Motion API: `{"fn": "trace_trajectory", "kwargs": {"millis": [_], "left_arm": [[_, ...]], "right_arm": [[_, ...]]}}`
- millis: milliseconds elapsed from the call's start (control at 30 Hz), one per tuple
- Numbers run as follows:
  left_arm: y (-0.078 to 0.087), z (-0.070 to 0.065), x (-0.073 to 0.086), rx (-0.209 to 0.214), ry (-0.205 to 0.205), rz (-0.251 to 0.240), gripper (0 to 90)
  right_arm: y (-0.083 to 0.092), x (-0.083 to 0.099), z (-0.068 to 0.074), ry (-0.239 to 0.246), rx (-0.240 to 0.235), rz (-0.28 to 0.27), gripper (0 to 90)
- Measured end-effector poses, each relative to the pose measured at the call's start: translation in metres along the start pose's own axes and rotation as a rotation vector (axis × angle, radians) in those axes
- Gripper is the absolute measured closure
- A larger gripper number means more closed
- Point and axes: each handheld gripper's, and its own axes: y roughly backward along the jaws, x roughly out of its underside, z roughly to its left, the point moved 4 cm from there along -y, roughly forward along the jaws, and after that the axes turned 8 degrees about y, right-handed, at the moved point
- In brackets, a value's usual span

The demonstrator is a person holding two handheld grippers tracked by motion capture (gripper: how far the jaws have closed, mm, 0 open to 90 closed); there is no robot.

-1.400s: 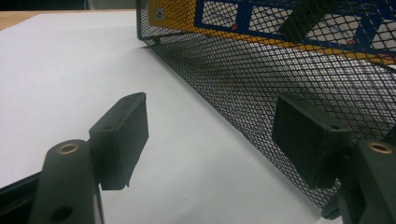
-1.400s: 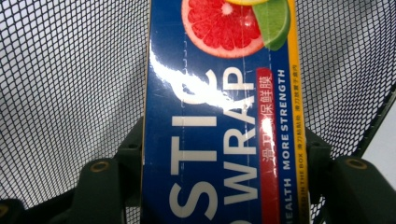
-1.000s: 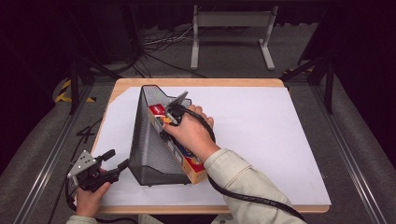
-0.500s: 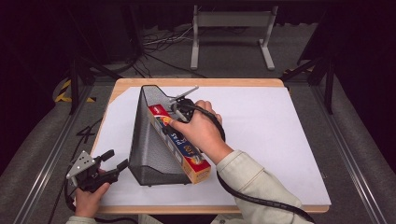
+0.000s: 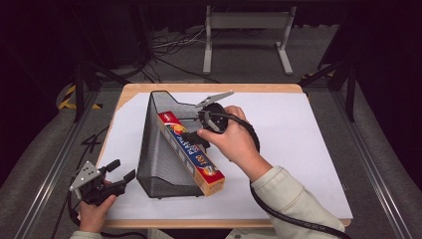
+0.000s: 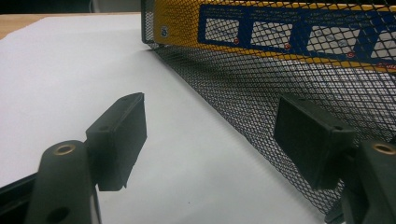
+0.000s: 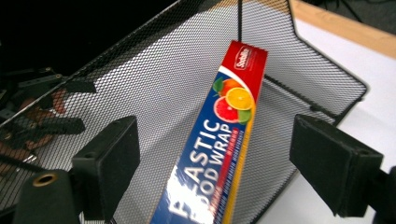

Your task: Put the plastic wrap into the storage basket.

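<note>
the plastic wrap box (image 5: pixel 191 152) lies slanted in the black mesh holder (image 5: pixel 159 159), its near end sticking out toward 5 o'clock. the right gripper (image 5: pixel 196 130) hovers over the box, jaws just opened wide and holding nothing. at 8 o'clock the left gripper (image 5: pixel 119 172) sits beside the holder, jaws opening, empty.
</note>
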Motion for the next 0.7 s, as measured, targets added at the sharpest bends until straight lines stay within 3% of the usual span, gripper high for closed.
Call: {"fn": "trace_trajectory", "kwargs": {"millis": [233,333,700], "left_arm": [[0.002,0.0,0.0,-0.004,0.002,-0.006,26.4],[0.002,0.0,0.0,-0.006,-0.001,-0.002,26.4],[0.003,0.001,0.001,-0.016,0.004,-0.007,25.9]], "right_arm": [[0.033,0.01,-0.014,0.02,0.015,-0.021,14.4],[0.045,0.015,-0.023,0.014,0.0,-0.003,13.5],[0.093,0.049,-0.058,0.037,0.07,-0.021,13.5]]}}
